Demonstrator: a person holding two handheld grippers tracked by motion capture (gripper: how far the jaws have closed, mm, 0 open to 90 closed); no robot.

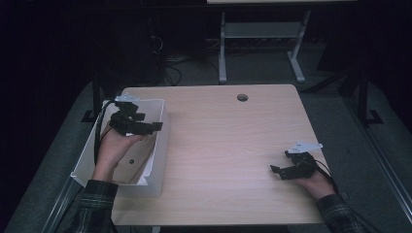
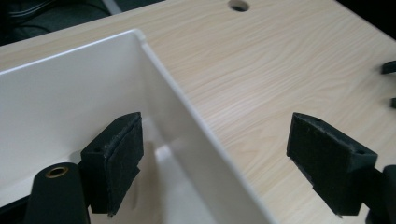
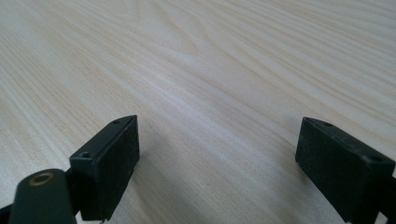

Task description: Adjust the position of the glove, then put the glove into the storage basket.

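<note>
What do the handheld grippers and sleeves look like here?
Both the left gripper and right gripper are black, with two blocky jaws faced in rough black pads, a brass-ringed hole near the base, a grey three-cornered plate on top and a trailing black cable. Dark plaid sleeves.

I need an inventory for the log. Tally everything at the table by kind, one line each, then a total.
White bin: 1
Grippers: 2, the left gripper with its jaws straddling the bin's wall, and the right gripper open over the bare table
Table: 1
Total: 4
</note>
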